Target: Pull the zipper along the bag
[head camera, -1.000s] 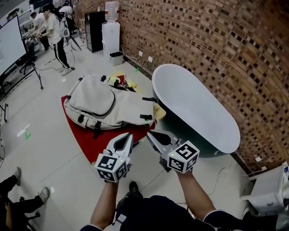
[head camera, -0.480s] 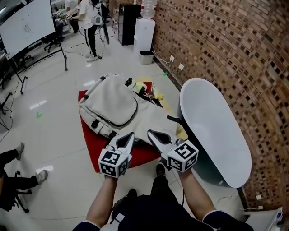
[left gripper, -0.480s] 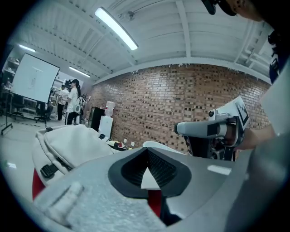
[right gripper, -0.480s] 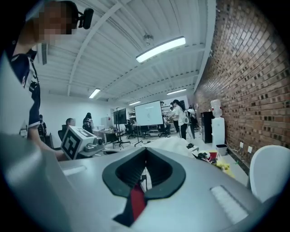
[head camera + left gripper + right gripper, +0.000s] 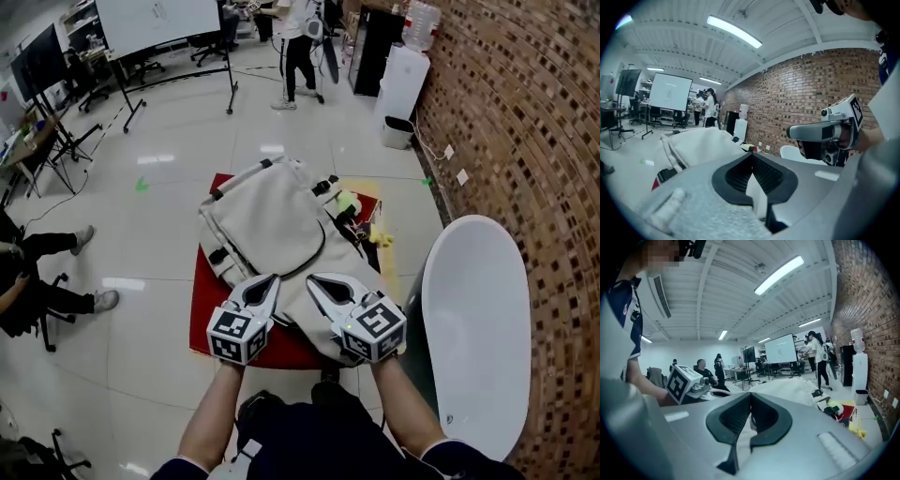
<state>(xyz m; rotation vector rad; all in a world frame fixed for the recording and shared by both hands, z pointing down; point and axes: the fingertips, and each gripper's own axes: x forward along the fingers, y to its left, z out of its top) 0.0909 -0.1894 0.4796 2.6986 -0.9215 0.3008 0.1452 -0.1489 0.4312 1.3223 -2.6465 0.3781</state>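
Observation:
A large cream backpack (image 5: 272, 220) with black straps and a dark zipper line lies on a red mat (image 5: 208, 291) on the floor, straight ahead in the head view. My left gripper (image 5: 268, 281) hovers over the bag's near edge, jaws shut with nothing between them. My right gripper (image 5: 314, 280) is beside it, also shut and empty, over the bag's near right part. In the left gripper view the backpack (image 5: 701, 143) shows beyond the left gripper (image 5: 751, 157). The right gripper view shows the right gripper (image 5: 750, 397) in front of the backpack (image 5: 787, 387).
A white oval bathtub (image 5: 478, 319) stands on the right by the brick wall (image 5: 534, 103). Yellow and green items (image 5: 361, 220) lie at the bag's far right. A water dispenser (image 5: 405, 80), whiteboard (image 5: 155, 21), stands and people are farther back. A seated person's legs (image 5: 47, 281) are at left.
The view has swung left, so the backpack now lies straight ahead and closer under both grippers, with the bathtub at the right edge. Both grippers stay shut, side by side.

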